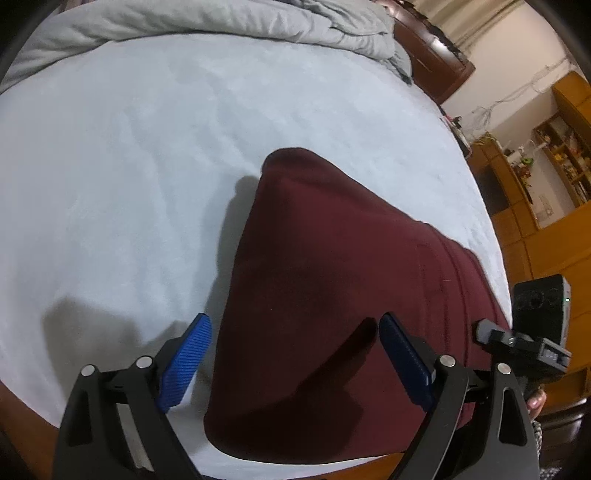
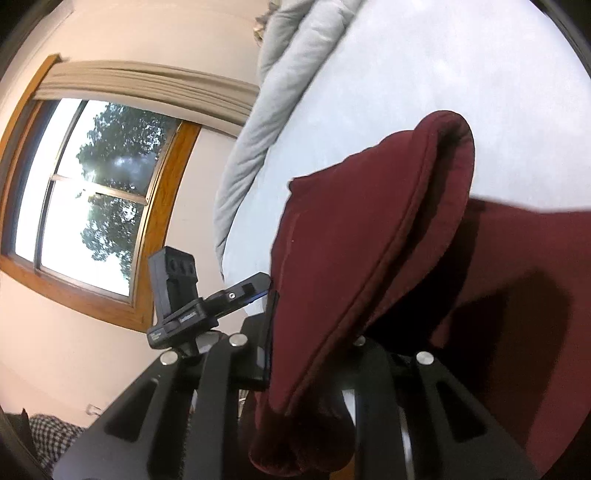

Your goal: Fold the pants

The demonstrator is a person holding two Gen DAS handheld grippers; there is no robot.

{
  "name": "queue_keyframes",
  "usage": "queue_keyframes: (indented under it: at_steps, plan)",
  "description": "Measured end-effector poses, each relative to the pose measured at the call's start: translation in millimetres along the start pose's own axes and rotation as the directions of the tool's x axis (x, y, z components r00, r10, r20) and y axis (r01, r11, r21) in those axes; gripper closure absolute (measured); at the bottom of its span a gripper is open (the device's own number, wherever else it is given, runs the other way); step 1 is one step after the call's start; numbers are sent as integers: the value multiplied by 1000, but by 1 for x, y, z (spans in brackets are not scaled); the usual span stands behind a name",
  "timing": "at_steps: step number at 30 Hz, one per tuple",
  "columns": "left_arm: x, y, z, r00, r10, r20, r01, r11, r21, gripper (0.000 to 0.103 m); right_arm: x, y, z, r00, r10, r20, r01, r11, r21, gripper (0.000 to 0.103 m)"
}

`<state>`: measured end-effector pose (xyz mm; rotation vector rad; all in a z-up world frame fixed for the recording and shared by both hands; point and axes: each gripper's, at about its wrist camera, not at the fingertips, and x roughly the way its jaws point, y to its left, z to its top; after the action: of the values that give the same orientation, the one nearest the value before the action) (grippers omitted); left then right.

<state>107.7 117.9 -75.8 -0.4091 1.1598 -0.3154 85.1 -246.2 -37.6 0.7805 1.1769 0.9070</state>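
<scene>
The dark red pants point(image 1: 325, 280) lie folded on the pale bed sheet point(image 1: 129, 155). My left gripper point(image 1: 291, 336) is open, its blue pads point(image 1: 184, 365) astride the pants' near left edge, holding nothing. In the right wrist view my right gripper point(image 2: 306, 332) is shut on a lifted fold of the pants point(image 2: 354, 236), with the hemmed edge draped over the fingers and hiding most of them. The right gripper's body point(image 1: 532, 332) shows at the right edge of the left wrist view.
A grey rumpled duvet point(image 1: 229, 18) lies along the far side of the bed. Wooden cabinets and shelves point(image 1: 554, 177) stand to the right. A window point(image 2: 85, 195) in a wooden frame is on the wall beyond the bed.
</scene>
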Motion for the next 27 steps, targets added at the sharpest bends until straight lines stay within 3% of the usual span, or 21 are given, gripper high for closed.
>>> queue_keyframes:
  at_steps: [6, 15, 20, 24, 27]
  plan:
    - [5, -30, 0, 1000, -10, -12, 11, 997, 70, 11, -44, 13, 0, 997, -60, 53, 62, 997, -39, 85]
    - [28, -80, -3, 999, 2, -45, 5, 988, 156, 11, -80, -19, -7, 990, -114, 84, 113, 993, 18, 85]
    - [37, -95, -4, 998, 49, -45, -38, 978, 205, 10, -73, -49, -18, 985, -168, 48, 165, 984, 61, 84]
    - [46, -96, -8, 995, 93, -45, -81, 972, 220, 8, -53, -77, -29, 962, -274, -11, 274, 958, 83, 75]
    - [59, -98, -10, 985, 165, -41, -148, 953, 265, 7, -57, -83, -34, 974, -224, -2, 223, 967, 121, 69]
